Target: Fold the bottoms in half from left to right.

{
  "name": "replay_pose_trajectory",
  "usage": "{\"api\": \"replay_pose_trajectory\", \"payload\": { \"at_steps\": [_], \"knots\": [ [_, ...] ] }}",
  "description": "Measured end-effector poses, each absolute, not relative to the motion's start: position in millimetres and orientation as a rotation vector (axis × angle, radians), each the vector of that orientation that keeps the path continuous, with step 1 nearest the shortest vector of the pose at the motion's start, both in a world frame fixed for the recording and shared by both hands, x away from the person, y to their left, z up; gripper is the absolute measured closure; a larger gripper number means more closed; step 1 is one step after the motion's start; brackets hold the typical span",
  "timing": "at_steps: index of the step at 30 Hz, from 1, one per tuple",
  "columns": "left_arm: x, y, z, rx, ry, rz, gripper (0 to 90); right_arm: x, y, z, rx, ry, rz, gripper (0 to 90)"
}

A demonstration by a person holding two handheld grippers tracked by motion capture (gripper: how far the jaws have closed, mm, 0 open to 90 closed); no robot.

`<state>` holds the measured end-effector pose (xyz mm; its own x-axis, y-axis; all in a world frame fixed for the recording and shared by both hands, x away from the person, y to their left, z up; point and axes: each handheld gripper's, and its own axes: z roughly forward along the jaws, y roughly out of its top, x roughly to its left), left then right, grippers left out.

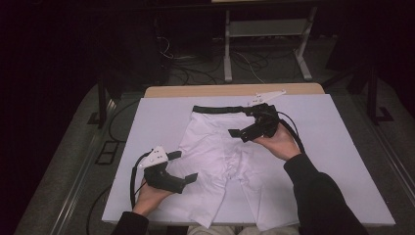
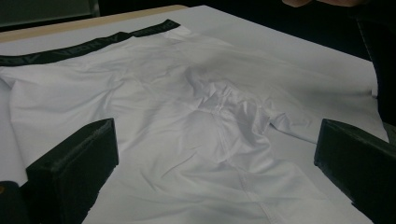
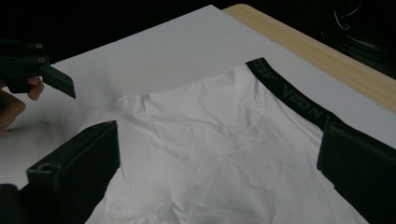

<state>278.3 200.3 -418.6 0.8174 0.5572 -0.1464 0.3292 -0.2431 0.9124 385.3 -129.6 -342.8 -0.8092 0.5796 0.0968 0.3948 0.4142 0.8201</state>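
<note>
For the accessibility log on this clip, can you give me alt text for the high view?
White boxer shorts with a black waistband lie flat on a white table cover. A person's left gripper hovers open at the left leg, the right gripper open near the waistband.

A white sheet (image 1: 342,161) covers most of a light wooden tabletop (image 1: 235,90), whose far edge stays bare. Beyond the table, a pale metal-legged stand (image 1: 266,44) rises from a dark floor, with thin cables (image 1: 195,68) strewn around its feet.
</note>
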Motion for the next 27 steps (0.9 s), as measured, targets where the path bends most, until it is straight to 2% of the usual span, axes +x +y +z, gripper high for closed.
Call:
{"api": "replay_pose_trajectory", "payload": {
  "at_steps": [27],
  "knots": [
    [278.7, 201.0, -418.6, 1.844, 0.676, 0.241, 0.0, 433.2, -94.5, -355.4, 0.885, 2.484, 1.280, 0.0]
  ]
}}
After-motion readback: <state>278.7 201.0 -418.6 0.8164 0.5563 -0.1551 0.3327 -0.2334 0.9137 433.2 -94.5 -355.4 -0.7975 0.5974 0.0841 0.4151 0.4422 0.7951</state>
